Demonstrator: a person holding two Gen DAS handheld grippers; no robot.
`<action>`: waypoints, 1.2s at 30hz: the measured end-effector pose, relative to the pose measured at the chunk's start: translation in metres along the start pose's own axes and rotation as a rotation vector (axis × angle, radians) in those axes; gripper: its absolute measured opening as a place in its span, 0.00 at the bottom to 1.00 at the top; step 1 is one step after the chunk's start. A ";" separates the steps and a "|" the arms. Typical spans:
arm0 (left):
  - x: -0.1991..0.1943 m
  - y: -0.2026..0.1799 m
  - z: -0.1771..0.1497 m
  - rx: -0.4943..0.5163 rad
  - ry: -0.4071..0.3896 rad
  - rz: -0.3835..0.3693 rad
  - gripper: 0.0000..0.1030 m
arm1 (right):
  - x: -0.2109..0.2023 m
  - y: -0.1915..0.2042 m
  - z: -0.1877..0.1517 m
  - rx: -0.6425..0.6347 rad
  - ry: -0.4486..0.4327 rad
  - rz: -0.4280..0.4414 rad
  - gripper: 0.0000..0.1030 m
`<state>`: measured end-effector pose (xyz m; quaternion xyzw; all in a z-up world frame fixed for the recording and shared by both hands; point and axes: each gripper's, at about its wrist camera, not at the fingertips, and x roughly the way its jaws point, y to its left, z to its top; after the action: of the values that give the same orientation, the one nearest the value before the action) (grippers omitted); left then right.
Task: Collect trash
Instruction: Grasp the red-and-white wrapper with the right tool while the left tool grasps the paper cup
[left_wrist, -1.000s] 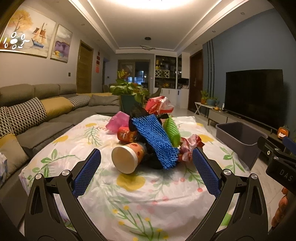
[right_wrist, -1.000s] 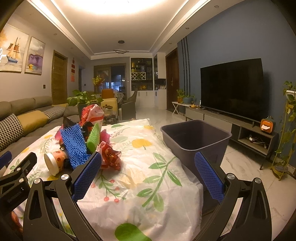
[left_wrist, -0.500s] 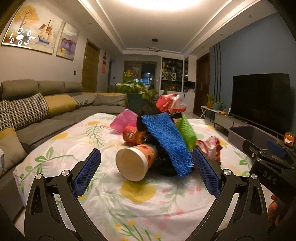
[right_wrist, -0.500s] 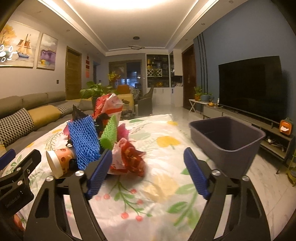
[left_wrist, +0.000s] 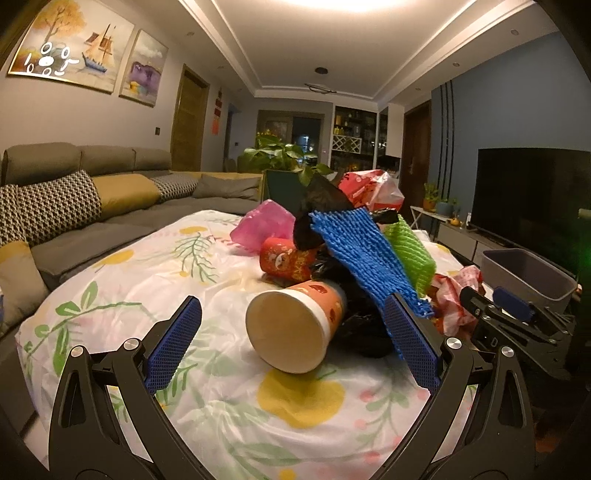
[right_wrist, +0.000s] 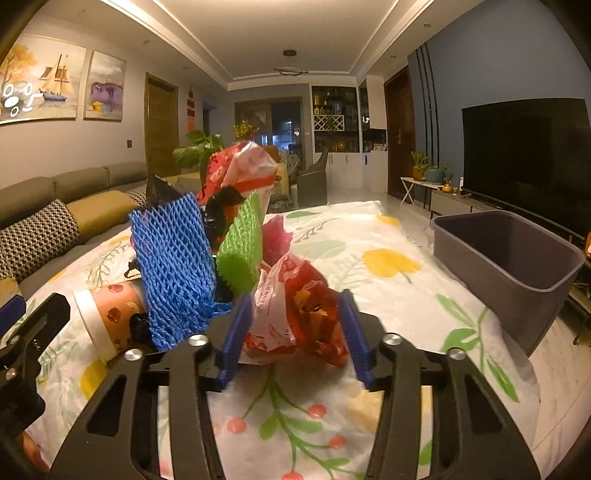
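On the flower-printed tablecloth (right_wrist: 388, 280) I am closing my right gripper (right_wrist: 295, 332) around the crumpled red-and-white plastic wrapper (right_wrist: 295, 314) at the heap's near edge, nearest the grey plastic bin (right_wrist: 517, 273); my left gripper (left_wrist: 291, 332) is hanging spread before the tipped orange paper cup (left_wrist: 295, 325).

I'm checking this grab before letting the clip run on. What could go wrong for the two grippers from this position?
The right gripper brackets the crumpled red-and-white wrapper, whose loose folds may slip free or snag the blue foam net beside it. The left gripper is wide open around the paper cup, which lies on its side and may roll away or get crushed when squeezed. The grey bin stands off the table's edge, so a loose carry could drop trash on the floor.
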<state>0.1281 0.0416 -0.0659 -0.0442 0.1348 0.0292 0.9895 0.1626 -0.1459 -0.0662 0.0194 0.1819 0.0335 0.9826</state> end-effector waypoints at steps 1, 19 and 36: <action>0.001 0.001 -0.001 0.000 0.001 0.002 0.94 | 0.003 0.000 -0.001 -0.002 0.008 0.005 0.38; 0.030 0.001 -0.006 -0.035 0.085 -0.064 0.69 | -0.021 -0.024 0.005 0.006 -0.054 -0.016 0.10; 0.049 0.008 -0.002 -0.123 0.141 -0.155 0.01 | -0.028 -0.033 0.007 0.009 -0.069 -0.035 0.10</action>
<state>0.1742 0.0512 -0.0821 -0.1171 0.1980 -0.0422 0.9723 0.1407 -0.1813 -0.0509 0.0216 0.1482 0.0148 0.9886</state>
